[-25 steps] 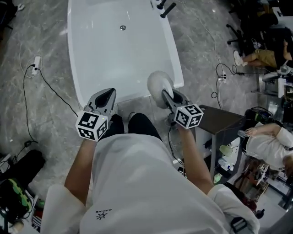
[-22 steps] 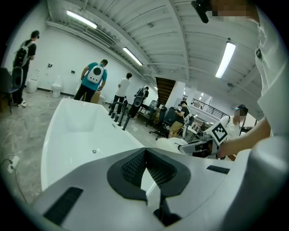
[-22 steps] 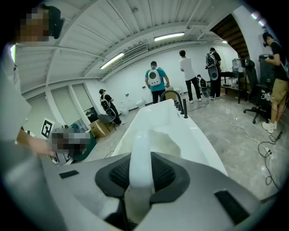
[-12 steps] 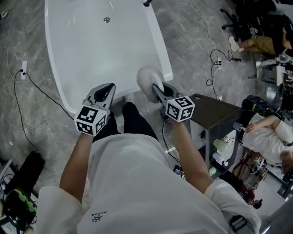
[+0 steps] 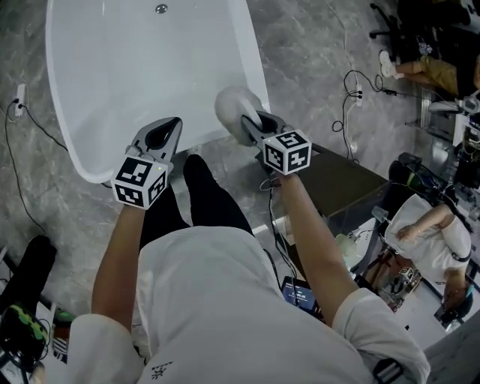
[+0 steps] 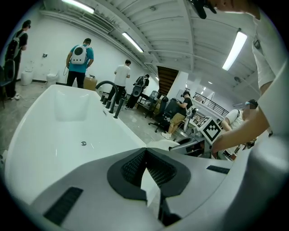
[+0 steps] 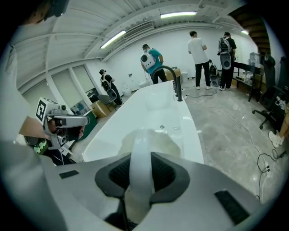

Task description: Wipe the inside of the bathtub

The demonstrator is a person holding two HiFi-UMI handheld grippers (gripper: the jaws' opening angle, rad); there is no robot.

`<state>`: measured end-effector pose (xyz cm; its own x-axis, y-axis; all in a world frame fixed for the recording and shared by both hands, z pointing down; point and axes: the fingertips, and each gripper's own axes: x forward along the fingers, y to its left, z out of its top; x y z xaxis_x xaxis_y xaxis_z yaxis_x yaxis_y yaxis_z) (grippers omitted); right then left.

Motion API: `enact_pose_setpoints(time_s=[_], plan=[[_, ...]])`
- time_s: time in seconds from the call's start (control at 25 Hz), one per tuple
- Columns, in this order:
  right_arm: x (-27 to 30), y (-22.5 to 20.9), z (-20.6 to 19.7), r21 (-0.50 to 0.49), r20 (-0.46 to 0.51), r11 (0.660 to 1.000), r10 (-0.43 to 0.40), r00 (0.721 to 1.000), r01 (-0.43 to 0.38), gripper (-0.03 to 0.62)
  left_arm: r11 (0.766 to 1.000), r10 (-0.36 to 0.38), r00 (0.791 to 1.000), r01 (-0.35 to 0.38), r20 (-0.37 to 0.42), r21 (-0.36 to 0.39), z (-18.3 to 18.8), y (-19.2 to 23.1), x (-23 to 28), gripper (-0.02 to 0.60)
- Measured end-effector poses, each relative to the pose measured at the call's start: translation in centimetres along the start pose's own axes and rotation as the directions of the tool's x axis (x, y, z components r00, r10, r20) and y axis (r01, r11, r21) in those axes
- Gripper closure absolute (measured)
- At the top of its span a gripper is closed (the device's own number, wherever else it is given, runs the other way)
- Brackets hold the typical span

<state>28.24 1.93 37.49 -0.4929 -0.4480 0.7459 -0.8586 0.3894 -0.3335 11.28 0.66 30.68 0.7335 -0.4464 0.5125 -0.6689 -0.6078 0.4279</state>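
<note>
The white bathtub (image 5: 82, 127) fills the upper left of the head view, with its drain (image 5: 161, 9) at the top edge. My right gripper (image 5: 251, 124) is shut on the white strap of a round, fluffy white sponge (image 5: 231, 105). That sponge hangs by the tub's near right corner. In the right gripper view the strap (image 7: 140, 173) runs between the pads, with the sponge (image 7: 156, 140) ahead over the tub (image 7: 149, 113). My left gripper (image 5: 161, 139) is shut and empty above the tub's near rim. Its pads meet in the left gripper view at the left gripper's (image 6: 145, 155) tips.
A dark low cabinet (image 5: 337, 184) stands just right of my right arm. Cables (image 5: 352, 97) lie on the grey marble floor on both sides. A black faucet (image 7: 177, 85) rises at the tub's far end. A seated person (image 5: 431, 225) is at the right, and others stand far off.
In the head view the tub has slid up and to the left. Both grippers are shut as before, and the sponge has gone from over the tub's near right rim to just off its corner.
</note>
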Motion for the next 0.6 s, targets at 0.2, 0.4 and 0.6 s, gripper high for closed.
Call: enact_pose_setpoints(time_s=[0.2, 0.4, 0.6], plan=[[2.9, -2.9, -1.8, -0.053, -0.084, 0.999, 0.010, 0.996, -0.014, 0.500, 1.000, 0.016, 0.999, -0.016, -0.031, -0.022, -2.5, 0.4, 2.9, 0.577], [6.6, -4.2, -3.2, -0.068, -0.133, 0.997, 0.031, 0.991, -0.040, 0.500, 0.999, 0.032, 0.998, -0.034, -0.055, -0.035, -4.9, 1.5, 4.8, 0.577], [9.2, -5.1, -4.0, -0.113, -0.172, 0.992, 0.041, 0.984, -0.061, 0.500, 0.997, 0.057, 0.997, -0.059, -0.053, -0.053, -6.0, 2.4, 5.9, 0.577]])
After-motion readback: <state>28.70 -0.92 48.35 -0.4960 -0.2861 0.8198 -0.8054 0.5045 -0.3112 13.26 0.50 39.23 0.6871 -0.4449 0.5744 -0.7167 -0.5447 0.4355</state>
